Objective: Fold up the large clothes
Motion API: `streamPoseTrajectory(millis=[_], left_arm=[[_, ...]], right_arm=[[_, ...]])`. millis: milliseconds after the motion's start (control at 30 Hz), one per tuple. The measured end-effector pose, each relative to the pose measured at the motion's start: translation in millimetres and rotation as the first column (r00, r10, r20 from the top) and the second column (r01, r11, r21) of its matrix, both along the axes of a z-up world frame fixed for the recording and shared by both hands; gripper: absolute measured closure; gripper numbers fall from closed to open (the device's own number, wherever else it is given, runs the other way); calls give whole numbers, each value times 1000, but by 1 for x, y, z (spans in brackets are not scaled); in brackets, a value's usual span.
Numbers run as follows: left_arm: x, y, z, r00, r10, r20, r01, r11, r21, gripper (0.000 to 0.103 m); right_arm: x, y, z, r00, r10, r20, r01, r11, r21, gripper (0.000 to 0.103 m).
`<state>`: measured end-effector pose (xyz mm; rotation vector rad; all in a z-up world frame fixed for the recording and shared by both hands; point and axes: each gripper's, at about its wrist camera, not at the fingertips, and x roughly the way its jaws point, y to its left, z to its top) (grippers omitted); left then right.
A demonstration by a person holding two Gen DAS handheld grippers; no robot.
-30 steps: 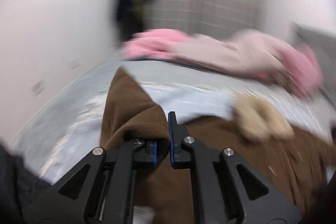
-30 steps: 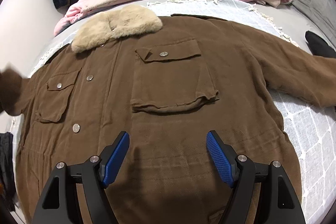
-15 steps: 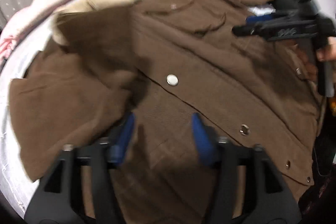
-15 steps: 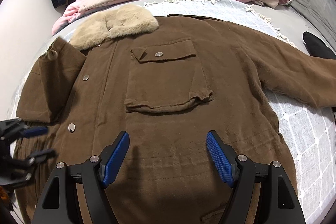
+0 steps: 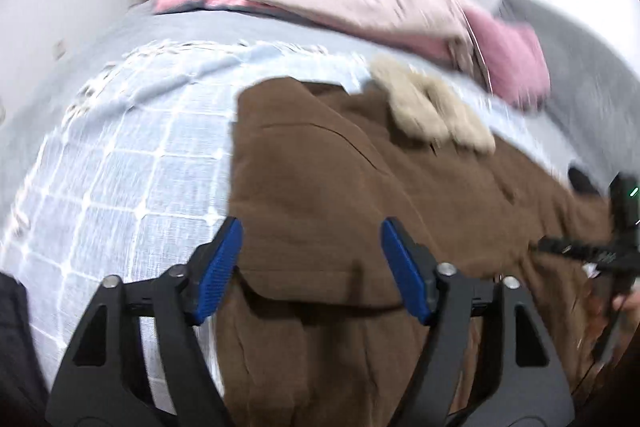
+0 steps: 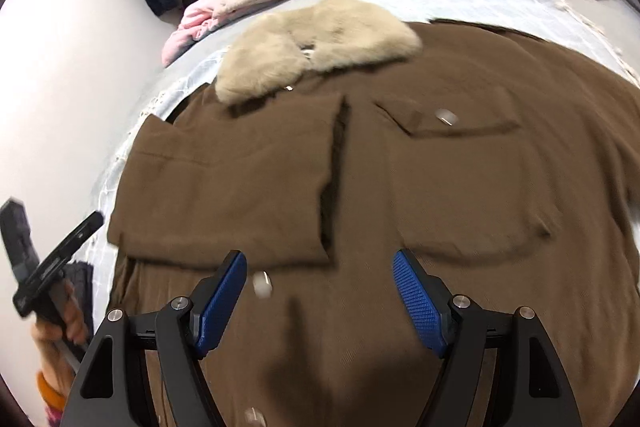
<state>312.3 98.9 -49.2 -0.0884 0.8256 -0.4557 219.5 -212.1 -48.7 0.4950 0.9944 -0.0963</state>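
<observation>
On the checked blanket [image 5: 120,155] a brown coat [image 6: 400,187] lies spread face up, its cream fur collar [image 6: 316,43] at the far end and its long axis running from that collar down toward the two grippers. Taking the collar as landmark: left of and below it, one sleeve [image 6: 228,195] lies folded across the chest, its cuff edge near the coat's middle line. The left gripper [image 5: 312,263] hovers just above that sleeve's lower edge, well below the collar; its jaws have just opened and stand apart with nothing pinched between them. Right of the sleeve, below the collar, the right gripper [image 6: 320,291] hangs over the coat's lower front, fingers wide apart and empty, the chest pocket [image 6: 460,163] just beyond them. The unfolded side stretches off to the collar's right, so the right gripper is probably the nearer one for the next fold.
</observation>
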Motion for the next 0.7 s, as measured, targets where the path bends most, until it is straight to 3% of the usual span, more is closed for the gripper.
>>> streamPoseTrajectory(millis=[100, 167, 200, 233, 367, 433, 500, 567, 633, 700], left_arm=[[11, 0, -8, 998, 45, -38, -46, 998, -38, 50], [10, 10, -8, 997, 69, -44, -73, 993, -95, 50], [10, 11, -8, 997, 63, -45, -68, 992, -104, 51], [11, 14, -6, 997, 58, -44, -62, 993, -103, 52], [14, 19, -13, 997, 46, -66, -52, 994, -97, 52], [15, 23, -21, 994, 65, -93, -73, 994, -82, 52], [19, 22, -33, 986, 84, -141, -89, 996, -29, 52], [22, 18, -47, 977, 103, -189, -95, 994, 52, 52], [22, 20, -50, 973, 107, -205, -103, 994, 31, 52], [22, 26, -43, 972, 97, -216, -106, 994, -33, 52]], right_arm=[[32, 11, -29, 998, -6, -58, 3, 999, -39, 33], [44, 21, -39, 997, 7, -72, -14, 995, -97, 66], [45, 29, -34, 999, 9, -51, -17, 988, -157, 71], [46, 33, -26, 999, 28, -33, -33, 984, -175, 94], [32, 44, 37, 987, 68, 144, -31, 969, -246, 95], [28, 37, 46, 987, 39, 155, 7, 958, -285, 95], [28, 24, 35, 992, -18, 122, 59, 938, -341, 95], [30, 1, 4, 994, -109, 23, 110, 936, -334, 90], [32, -16, -29, 985, -143, -91, 120, 968, -222, 80], [26, -24, -32, 984, -163, -76, 146, 972, -185, 73]])
